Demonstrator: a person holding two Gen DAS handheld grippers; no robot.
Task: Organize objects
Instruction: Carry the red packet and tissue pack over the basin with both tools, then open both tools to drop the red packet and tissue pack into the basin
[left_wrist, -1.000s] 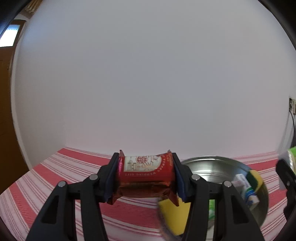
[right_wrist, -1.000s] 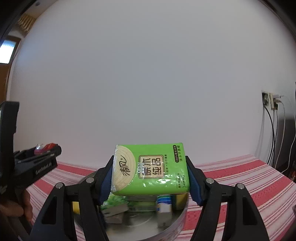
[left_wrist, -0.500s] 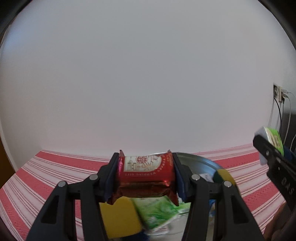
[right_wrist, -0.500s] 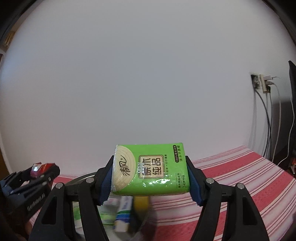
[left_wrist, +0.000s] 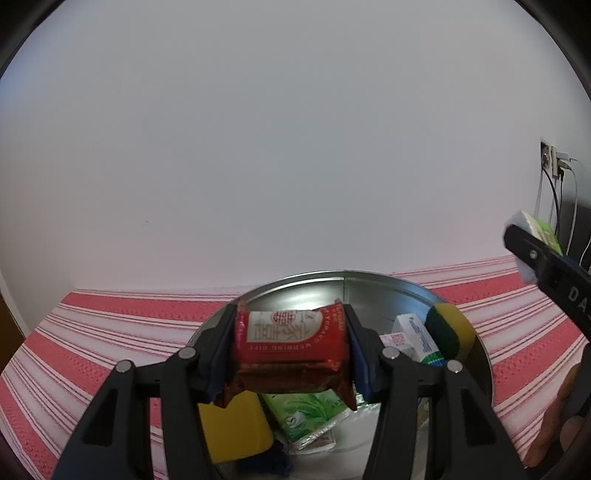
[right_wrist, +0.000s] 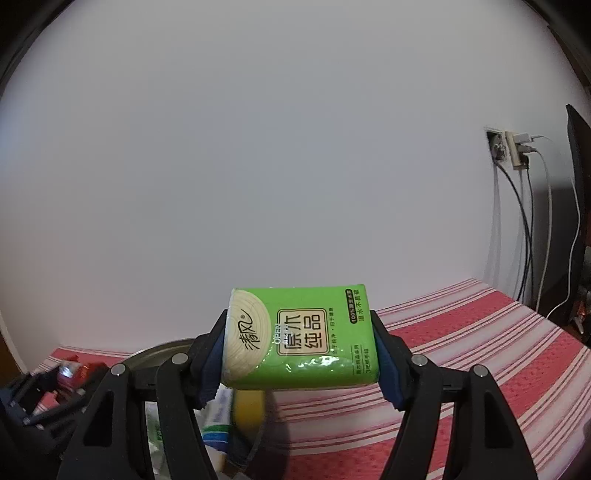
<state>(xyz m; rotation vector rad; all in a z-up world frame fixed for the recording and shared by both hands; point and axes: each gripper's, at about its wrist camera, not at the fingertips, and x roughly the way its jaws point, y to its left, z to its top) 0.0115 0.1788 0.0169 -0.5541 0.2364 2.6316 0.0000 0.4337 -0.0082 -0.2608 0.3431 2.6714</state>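
My left gripper (left_wrist: 291, 349) is shut on a red foil snack packet (left_wrist: 291, 347), held above a round metal basin (left_wrist: 369, 284). The basin holds a yellow sponge (left_wrist: 236, 428), a green wet-wipe pack (left_wrist: 306, 413), a white box (left_wrist: 413, 336) and a green-and-yellow sponge (left_wrist: 448, 330). My right gripper (right_wrist: 299, 350) is shut on a green tissue pack (right_wrist: 303, 339), held to the right of the basin (right_wrist: 162, 350) over the striped cloth. The left gripper with its red packet (right_wrist: 70, 371) shows at the lower left of the right wrist view; the right one with the tissue pack (left_wrist: 539, 229) sits at the right edge of the left wrist view.
A red-and-white striped tablecloth (right_wrist: 480, 354) covers the table, bare to the right of the basin. A white wall stands close behind. A wall socket with plugs and cables (right_wrist: 513, 151) hangs at the right, beside a dark screen edge (right_wrist: 576, 206).
Both grippers swung rightward. The basin shifted from the right to the centre of the left wrist view, and to the lower left in the right wrist view. Both grips are unchanged.
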